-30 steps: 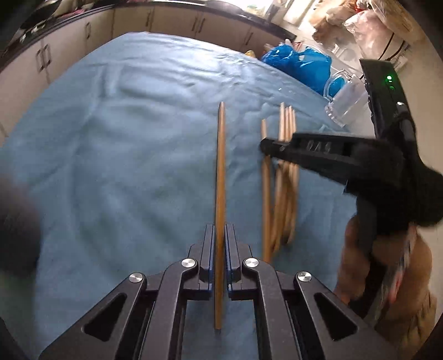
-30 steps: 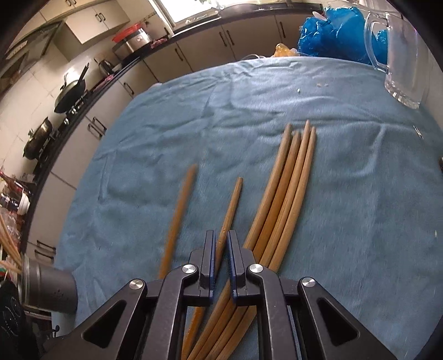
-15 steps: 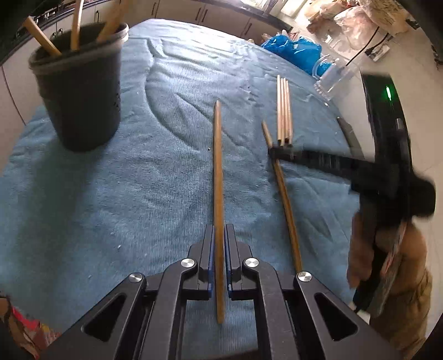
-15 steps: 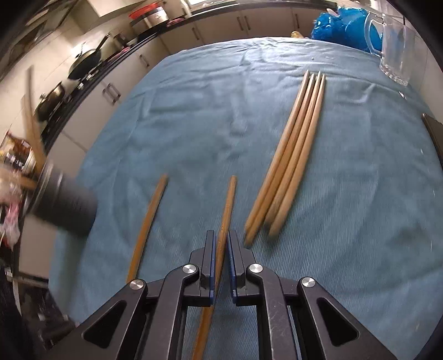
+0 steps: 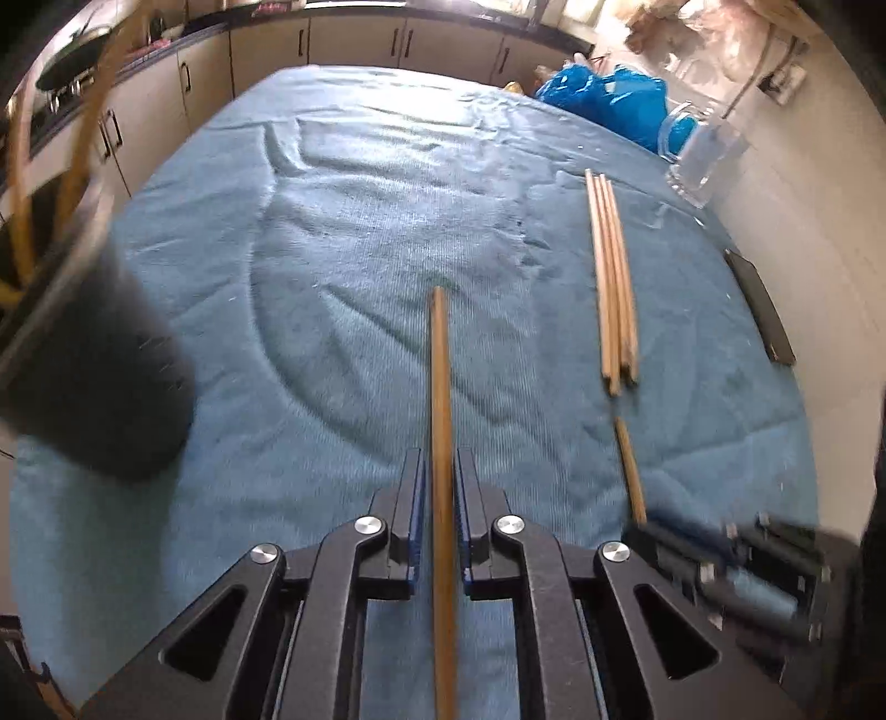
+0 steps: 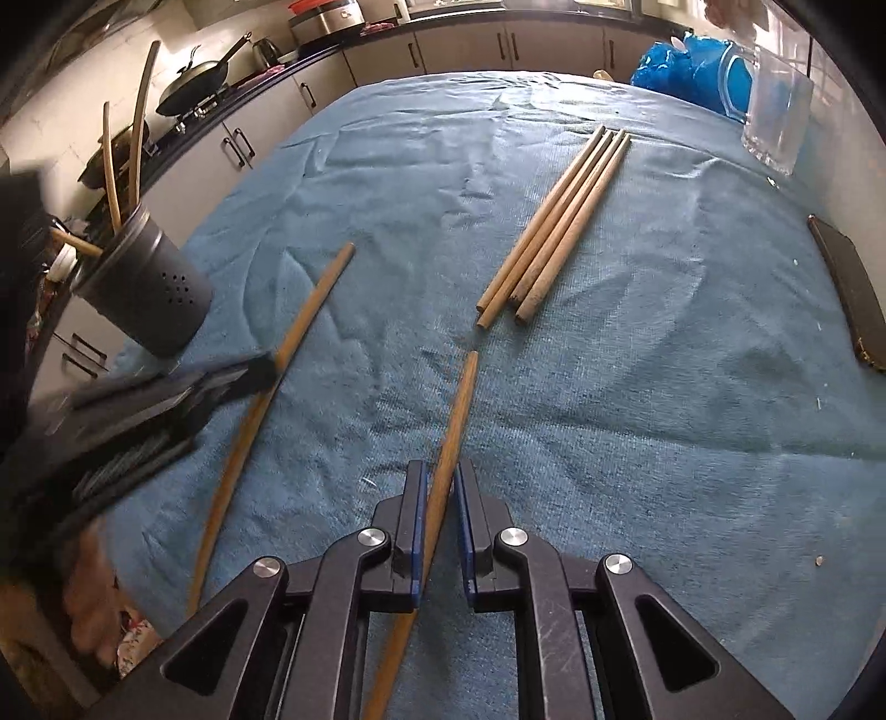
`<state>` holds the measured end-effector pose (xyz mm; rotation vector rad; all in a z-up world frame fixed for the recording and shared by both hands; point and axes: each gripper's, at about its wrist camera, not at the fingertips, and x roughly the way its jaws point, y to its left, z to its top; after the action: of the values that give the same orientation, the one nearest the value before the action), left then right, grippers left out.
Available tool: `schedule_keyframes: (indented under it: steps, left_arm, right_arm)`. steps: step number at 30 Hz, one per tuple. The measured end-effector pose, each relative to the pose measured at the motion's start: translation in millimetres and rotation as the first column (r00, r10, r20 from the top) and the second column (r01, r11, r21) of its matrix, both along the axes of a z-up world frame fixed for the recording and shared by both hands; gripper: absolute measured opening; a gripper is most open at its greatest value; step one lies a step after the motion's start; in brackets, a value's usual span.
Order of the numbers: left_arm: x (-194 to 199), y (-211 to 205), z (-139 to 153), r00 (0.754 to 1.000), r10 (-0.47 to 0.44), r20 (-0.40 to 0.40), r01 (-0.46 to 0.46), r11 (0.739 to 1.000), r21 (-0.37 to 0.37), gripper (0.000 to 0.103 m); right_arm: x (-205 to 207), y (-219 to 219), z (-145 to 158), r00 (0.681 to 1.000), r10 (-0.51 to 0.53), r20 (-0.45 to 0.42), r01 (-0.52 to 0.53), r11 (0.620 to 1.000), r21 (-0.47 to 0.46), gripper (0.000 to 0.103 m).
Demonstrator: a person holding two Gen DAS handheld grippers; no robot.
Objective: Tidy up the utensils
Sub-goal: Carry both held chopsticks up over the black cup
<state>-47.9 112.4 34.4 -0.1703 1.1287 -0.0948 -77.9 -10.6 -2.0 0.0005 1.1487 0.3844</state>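
My left gripper (image 5: 439, 471) is shut on a wooden chopstick (image 5: 440, 387) that points forward above the blue towel (image 5: 343, 232). My right gripper (image 6: 441, 482) is shut on another wooden chopstick (image 6: 457, 415). In the right wrist view the left gripper (image 6: 260, 368) shows at the left, with its chopstick (image 6: 310, 310). In the left wrist view the right gripper (image 5: 642, 531) shows at lower right, with its chopstick (image 5: 628, 465). Several chopsticks (image 6: 559, 221) lie bundled on the towel; they also show in the left wrist view (image 5: 612, 277). A dark grey holder (image 6: 147, 288) with chopsticks in it stands at the left (image 5: 94, 382).
A clear glass jug (image 6: 775, 116) and a blue plastic bag (image 6: 686, 72) are at the far right corner. A dark flat phone-like object (image 6: 850, 293) lies at the towel's right edge. Kitchen cabinets (image 6: 470, 50) and a stove with pans (image 6: 194, 77) lie beyond.
Both grippers have drawn back toward the near edge with their chopsticks. The holder has come closer at the left wrist's left. The right gripper now sits low beside the left one.
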Motion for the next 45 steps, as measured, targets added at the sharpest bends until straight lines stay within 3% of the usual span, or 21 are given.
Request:
schedule_keyframes:
  steps: [12, 17, 19, 21, 23, 28, 32, 36, 45]
  left_arm:
    - [38, -1, -2, 1.0, 0.011, -0.022, -0.012, 1.0, -0.008, 0.011]
    - [38, -8, -2, 0.998, -0.05, -0.025, 0.051, 0.998, 0.045, 0.007]
    - [33, 0, -2, 0.999, -0.027, -0.022, 0.027, 1.0, -0.008, 0.007]
    - [21, 6, 4, 1.0, -0.013, 0.01, 0.013, 0.999, -0.048, 0.007]
    - [6, 9, 16, 0.998, -0.012, 0.062, 0.016, 0.998, -0.059, 0.007]
    - [-36, 19, 51, 0.982, 0.003, 0.189, 0.017, 0.994, -0.105, 0.007]
    - [-66, 27, 75, 0.957, 0.028, 0.289, 0.014, 0.99, -0.14, 0.007]
    - [-92, 27, 92, 0.931, 0.036, 0.364, 0.012, 0.992, -0.127, 0.007]
    - [-129, 48, 129, 0.863, 0.103, 0.494, -0.023, 0.986, -0.165, 0.007]
  right_arm:
    - [7, 14, -1, 1.0, 0.003, 0.012, -0.003, 0.999, -0.046, 0.011]
    - [8, 20, -1, 1.0, 0.009, 0.018, -0.007, 0.997, -0.08, 0.011]
    - [8, 22, -1, 1.0, 0.013, 0.018, -0.011, 0.996, -0.089, 0.01]
    - [8, 20, 0, 1.0, 0.01, 0.019, -0.008, 0.997, -0.081, 0.007]
    - [10, 13, 1, 1.0, -0.005, 0.011, 0.005, 1.0, -0.007, 0.007]
    - [-5, 3, 21, 0.994, -0.03, 0.108, 0.017, 0.993, 0.114, 0.006]
    - [-25, -1, 43, 0.978, -0.04, 0.204, 0.007, 0.987, 0.16, 0.006]
    - [-43, -6, 62, 0.956, -0.062, 0.287, 0.004, 0.98, 0.201, 0.006]
    - [-72, -5, 106, 0.883, -0.115, 0.456, 0.002, 0.97, 0.241, 0.006]
